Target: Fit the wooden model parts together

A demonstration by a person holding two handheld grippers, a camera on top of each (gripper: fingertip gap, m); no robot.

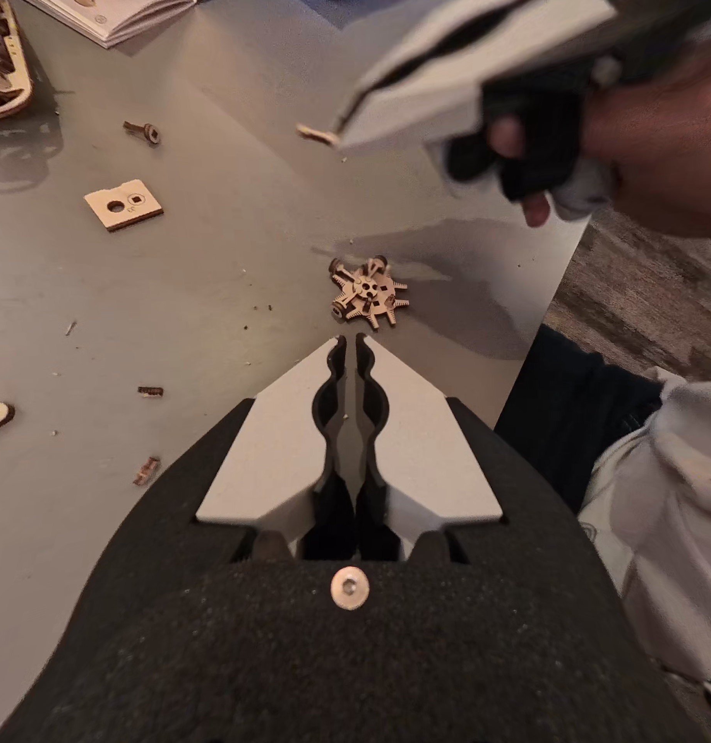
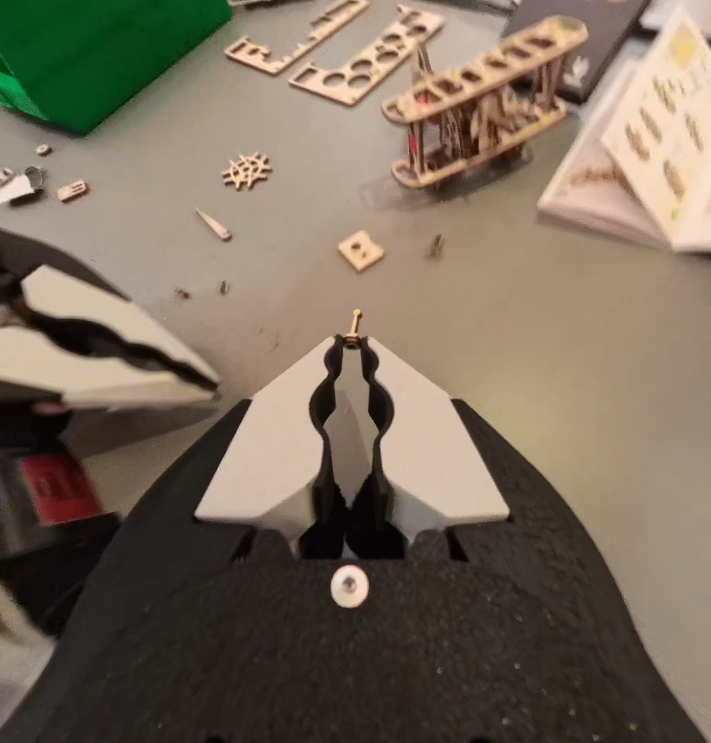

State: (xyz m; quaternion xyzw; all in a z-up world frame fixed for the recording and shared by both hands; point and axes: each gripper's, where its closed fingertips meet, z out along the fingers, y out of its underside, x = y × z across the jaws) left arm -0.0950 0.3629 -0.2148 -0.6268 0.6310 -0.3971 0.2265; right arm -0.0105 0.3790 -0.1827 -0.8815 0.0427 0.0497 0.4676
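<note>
A small star-shaped wooden engine part [image 1: 367, 293] lies on the grey table just beyond my left gripper [image 1: 350, 339], which is shut and empty. My right gripper [image 2: 351, 341] is shut on a small wooden pin [image 2: 354, 321] that sticks out past the fingertips. In the left wrist view the right gripper [image 1: 339, 134] hangs blurred at the upper right with the pin [image 1: 316, 134] at its tip, well above and behind the engine part. A partly built wooden biplane [image 2: 478, 112] stands at the back in the right wrist view. The left gripper shows at the left edge there [image 2: 215, 384].
A square wooden plate with holes [image 1: 123, 204] [image 2: 361, 250], a peg [image 1: 142, 130], a web-shaped part [image 2: 247, 171] and small scraps lie about. Empty part sheets [image 2: 357, 52], a green box [image 2: 100, 52] and an open instruction booklet [image 2: 643, 161] sit at the back. The table edge [image 1: 558, 289] runs on the right. There is about 10 centimeters between the tips of the two grippers. Measured from the fingertips, the partly built wooden biplane [image 2: 478, 112] is 20 centimeters or so from the right gripper and 25 centimeters from the left.
</note>
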